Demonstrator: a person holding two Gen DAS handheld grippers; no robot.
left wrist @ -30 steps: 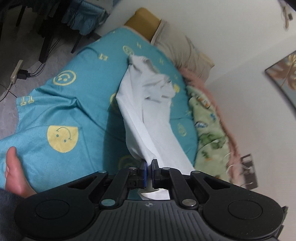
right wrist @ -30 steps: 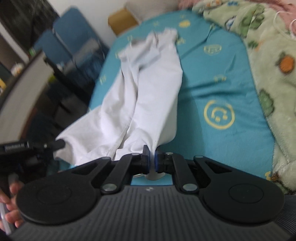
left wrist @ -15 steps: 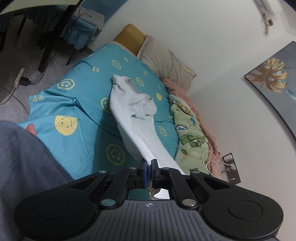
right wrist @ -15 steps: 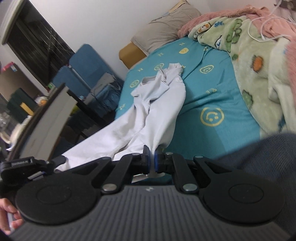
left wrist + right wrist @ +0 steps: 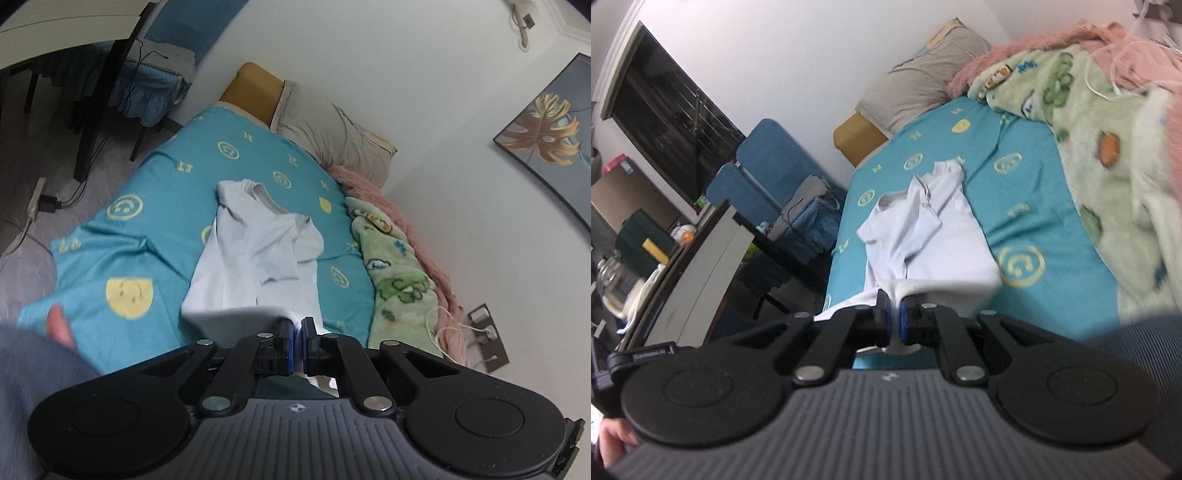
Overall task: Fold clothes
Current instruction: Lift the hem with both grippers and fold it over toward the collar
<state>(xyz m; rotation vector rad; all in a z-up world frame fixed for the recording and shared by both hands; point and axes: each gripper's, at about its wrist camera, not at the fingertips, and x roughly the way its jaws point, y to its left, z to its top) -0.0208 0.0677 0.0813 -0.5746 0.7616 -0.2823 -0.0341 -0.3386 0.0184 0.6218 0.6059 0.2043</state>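
White tee, rumpled, hem pinched in both tools, on teal sheet.

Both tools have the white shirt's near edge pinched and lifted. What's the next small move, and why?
Probably carry both corners forward toward the collar and lay them down. The left tool and right tool are each shut on the near edge of the white shirt, raised off the blue sheet, while the collar end lies flat with its sleeves folded in.
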